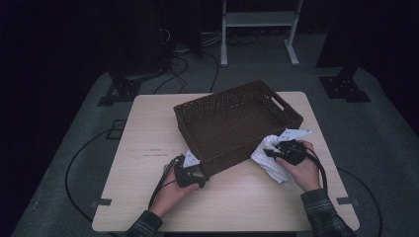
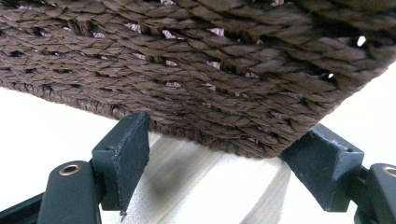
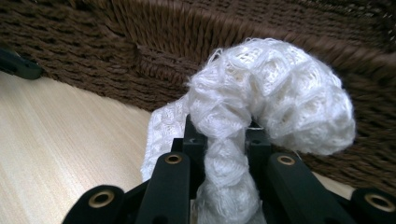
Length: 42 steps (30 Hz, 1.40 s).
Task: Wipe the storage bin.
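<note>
While the right tongs pinch a bunched white cloth between jaws pressed together on it, the cloth rises just ahead of them and curls over toward the basket, whose woven wall stands right behind. Dropping it in looks to turn on lifting up and forward over that near rim. Across the tabletop, the left tongs stand spread, jaws either side of the basket's near corner.
</note>
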Each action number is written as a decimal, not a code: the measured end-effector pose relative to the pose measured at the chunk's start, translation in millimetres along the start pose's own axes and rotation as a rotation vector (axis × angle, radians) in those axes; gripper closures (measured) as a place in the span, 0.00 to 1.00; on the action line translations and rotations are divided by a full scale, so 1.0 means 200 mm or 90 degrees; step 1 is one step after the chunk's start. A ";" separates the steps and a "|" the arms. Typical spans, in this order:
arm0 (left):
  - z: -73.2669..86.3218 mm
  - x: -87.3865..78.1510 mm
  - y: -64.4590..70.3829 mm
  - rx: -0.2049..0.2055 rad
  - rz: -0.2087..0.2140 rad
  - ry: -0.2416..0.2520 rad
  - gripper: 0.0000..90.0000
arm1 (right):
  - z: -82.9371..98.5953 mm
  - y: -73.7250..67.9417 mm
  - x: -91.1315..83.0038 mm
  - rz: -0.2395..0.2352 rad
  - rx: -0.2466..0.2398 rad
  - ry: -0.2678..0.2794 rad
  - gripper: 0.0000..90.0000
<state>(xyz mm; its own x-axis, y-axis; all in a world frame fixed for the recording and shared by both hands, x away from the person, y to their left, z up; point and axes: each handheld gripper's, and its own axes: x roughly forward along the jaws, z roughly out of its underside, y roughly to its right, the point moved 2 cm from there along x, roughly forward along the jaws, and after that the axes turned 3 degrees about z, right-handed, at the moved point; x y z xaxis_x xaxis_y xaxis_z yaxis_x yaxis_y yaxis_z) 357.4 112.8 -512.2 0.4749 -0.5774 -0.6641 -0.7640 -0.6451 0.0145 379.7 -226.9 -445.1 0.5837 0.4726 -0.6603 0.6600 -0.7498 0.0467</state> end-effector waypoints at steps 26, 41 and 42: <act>0.00 0.00 0.00 0.000 0.000 0.000 0.26 | 0.09 -0.03 0.20 -0.020 -0.004 -0.072 0.85; 0.00 0.00 0.00 0.000 0.000 0.000 0.26 | 0.05 -0.06 0.16 -0.021 -0.015 -0.044 0.85; 0.00 0.00 0.00 0.000 0.000 0.000 0.26 | 0.04 -0.07 0.15 -0.022 -0.018 -0.039 0.85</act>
<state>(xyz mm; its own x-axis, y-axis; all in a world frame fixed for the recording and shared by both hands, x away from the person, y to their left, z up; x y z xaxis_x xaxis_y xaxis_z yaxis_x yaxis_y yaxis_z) 357.4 112.8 -512.2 0.4748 -0.5775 -0.6641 -0.7643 -0.6447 0.0141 384.1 -206.9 -471.0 0.5306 0.4688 -0.7062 0.6930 -0.7197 0.0429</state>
